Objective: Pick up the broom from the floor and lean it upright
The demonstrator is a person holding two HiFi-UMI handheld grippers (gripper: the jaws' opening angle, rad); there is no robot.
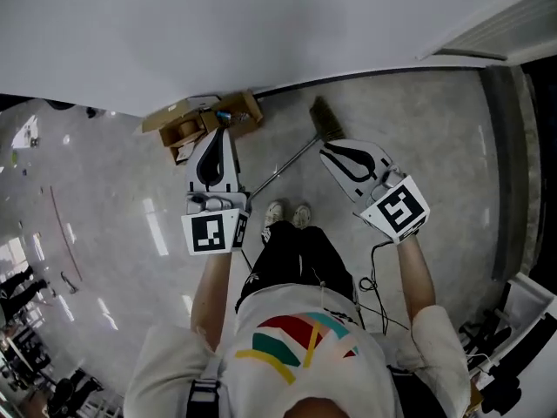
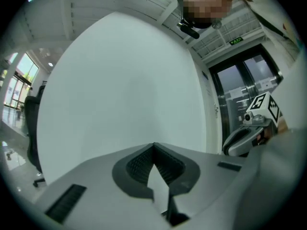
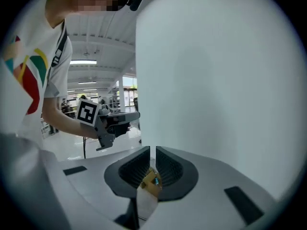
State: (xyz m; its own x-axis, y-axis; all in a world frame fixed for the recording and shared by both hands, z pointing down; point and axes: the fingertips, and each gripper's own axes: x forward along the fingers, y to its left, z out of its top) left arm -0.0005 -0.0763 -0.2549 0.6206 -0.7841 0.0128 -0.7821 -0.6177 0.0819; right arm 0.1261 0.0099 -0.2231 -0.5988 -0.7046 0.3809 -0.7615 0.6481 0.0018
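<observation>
**Left gripper** (image 2: 153, 146): jaws closed, the ribbed pads meeting at their tips with nothing between them. It is held out level toward the white wall (image 2: 124, 80).

**Right gripper** (image 3: 152, 152): jaws drawn in to a thin slit, gripping nothing. It is tilted somewhat downward, and a scrap of the cardboard box (image 3: 150, 181) shows through the gap beneath the pads.

**Position of the pair:** side by side in front of the standing person, one in each hand, well above the floor (image 1: 418, 129).

**Broom** (image 1: 283, 164): lying flat on the grey floor, untouched, and seen from the head view between the two grippers. The bristle head (image 1: 327, 120) lies close to the foot of the wall. The handle slants back to end just beside the person's shoes (image 1: 287, 214).

**Cardboard box:** open, on the floor against the wall, left of the bristle head. From the head view it sits just past the left gripper's tips.
</observation>
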